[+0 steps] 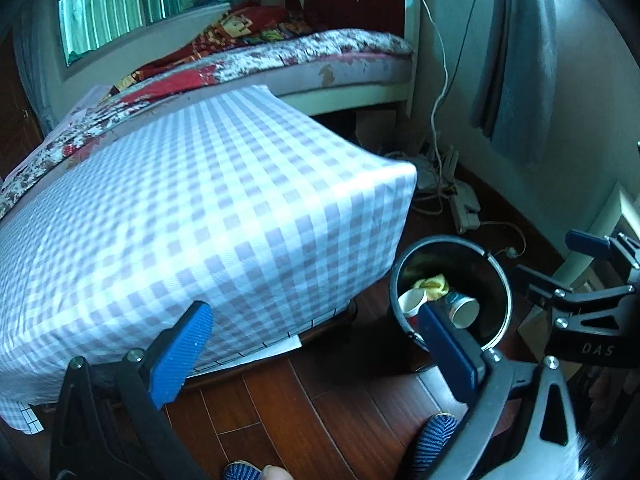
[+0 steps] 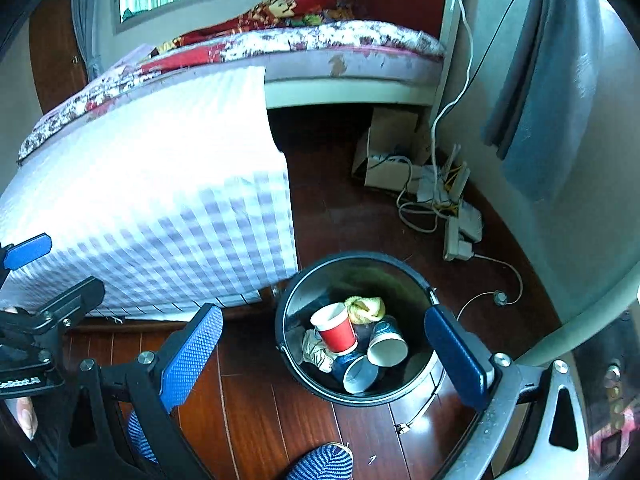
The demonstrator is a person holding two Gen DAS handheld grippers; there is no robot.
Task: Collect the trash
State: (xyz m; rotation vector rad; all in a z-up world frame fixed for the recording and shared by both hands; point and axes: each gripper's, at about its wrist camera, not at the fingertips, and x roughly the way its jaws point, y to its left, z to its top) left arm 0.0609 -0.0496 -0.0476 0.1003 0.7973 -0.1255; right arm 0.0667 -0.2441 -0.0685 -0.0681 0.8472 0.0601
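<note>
Both your grippers are hanging released and empty over the wooden floor (image 2: 256, 412)

Your right gripper (image 2: 324, 356) is spreading its jaws around the black trash bin (image 2: 288, 316) at lower centre, which is holding a red paper cup (image 2: 336, 330), two blue paper cups (image 2: 386, 344), crumpled paper (image 2: 316, 350) and a yellow wad (image 2: 364, 308); your left gripper (image 1: 316, 356) is gaping beside the checkered table (image 1: 192, 208), bin at lower right
</note>
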